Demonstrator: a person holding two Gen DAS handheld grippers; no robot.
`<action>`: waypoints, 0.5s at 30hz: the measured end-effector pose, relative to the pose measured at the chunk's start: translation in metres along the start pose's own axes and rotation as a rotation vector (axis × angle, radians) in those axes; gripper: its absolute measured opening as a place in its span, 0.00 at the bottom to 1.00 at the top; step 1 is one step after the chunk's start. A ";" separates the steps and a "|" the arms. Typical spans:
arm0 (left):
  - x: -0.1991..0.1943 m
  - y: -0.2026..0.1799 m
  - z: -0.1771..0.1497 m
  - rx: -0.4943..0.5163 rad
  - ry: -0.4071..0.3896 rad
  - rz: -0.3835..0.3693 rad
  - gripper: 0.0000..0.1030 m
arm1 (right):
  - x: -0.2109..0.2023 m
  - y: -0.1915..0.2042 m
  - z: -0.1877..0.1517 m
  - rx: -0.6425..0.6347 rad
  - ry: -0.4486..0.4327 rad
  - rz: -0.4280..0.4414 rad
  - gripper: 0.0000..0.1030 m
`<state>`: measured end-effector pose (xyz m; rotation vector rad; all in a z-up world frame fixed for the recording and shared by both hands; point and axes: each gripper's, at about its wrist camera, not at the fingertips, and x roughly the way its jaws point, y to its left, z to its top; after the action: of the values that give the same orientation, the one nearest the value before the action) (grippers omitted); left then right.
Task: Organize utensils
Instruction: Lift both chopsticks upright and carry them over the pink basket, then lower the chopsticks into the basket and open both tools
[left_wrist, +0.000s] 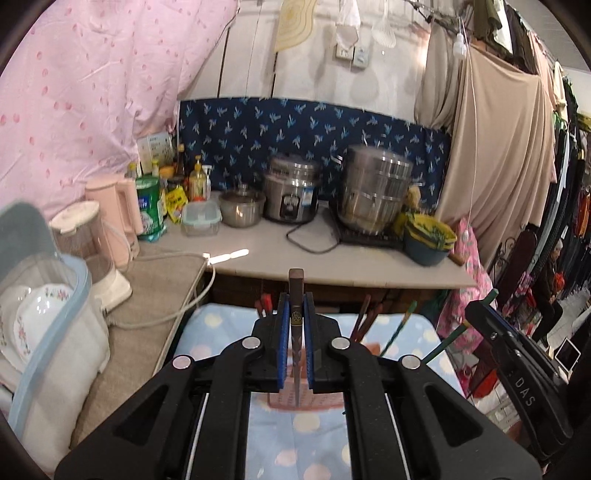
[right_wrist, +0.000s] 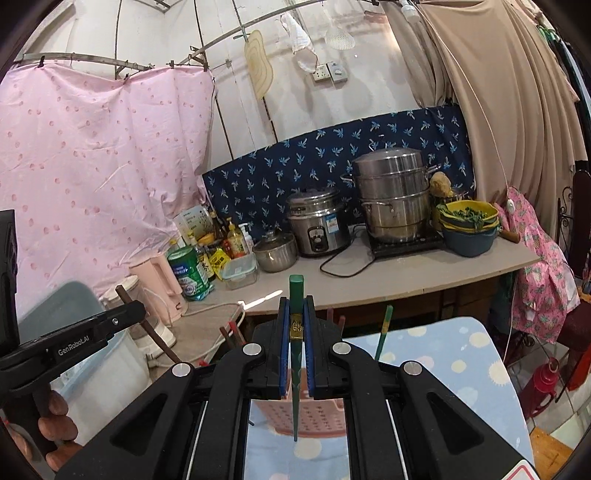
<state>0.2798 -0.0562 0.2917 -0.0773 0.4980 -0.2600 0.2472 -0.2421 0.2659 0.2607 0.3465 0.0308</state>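
Chopsticks held upright, one per gripper: left gripper (left_wrist: 296, 325) jaws clenched on a brown chopstick (left_wrist: 296, 295), right gripper (right_wrist: 296, 328) jaws clenched on a green chopstick (right_wrist: 296, 299), both tips above the pink basket (right_wrist: 317, 413) on the dotted cloth (right_wrist: 454, 362), near side of the counter (right_wrist: 406, 273). Risk: a thin tapered stick may pivot between the pads and miss the basket, or strike the sticks already standing there

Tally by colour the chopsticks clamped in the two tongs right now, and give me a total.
Brown chopstick: 1, in the left tongs
Green chopstick: 1, in the right tongs
Total: 2
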 end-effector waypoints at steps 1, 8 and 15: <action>0.002 -0.001 0.006 0.000 -0.012 0.001 0.07 | 0.005 0.002 0.008 -0.003 -0.011 -0.003 0.07; 0.035 -0.007 0.024 0.017 -0.036 0.013 0.07 | 0.051 0.008 0.030 -0.038 -0.025 -0.024 0.07; 0.079 0.001 0.003 0.007 0.029 0.012 0.07 | 0.097 -0.002 0.007 -0.041 0.052 -0.035 0.07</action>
<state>0.3484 -0.0761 0.2571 -0.0643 0.5261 -0.2515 0.3408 -0.2383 0.2400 0.2137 0.4018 0.0100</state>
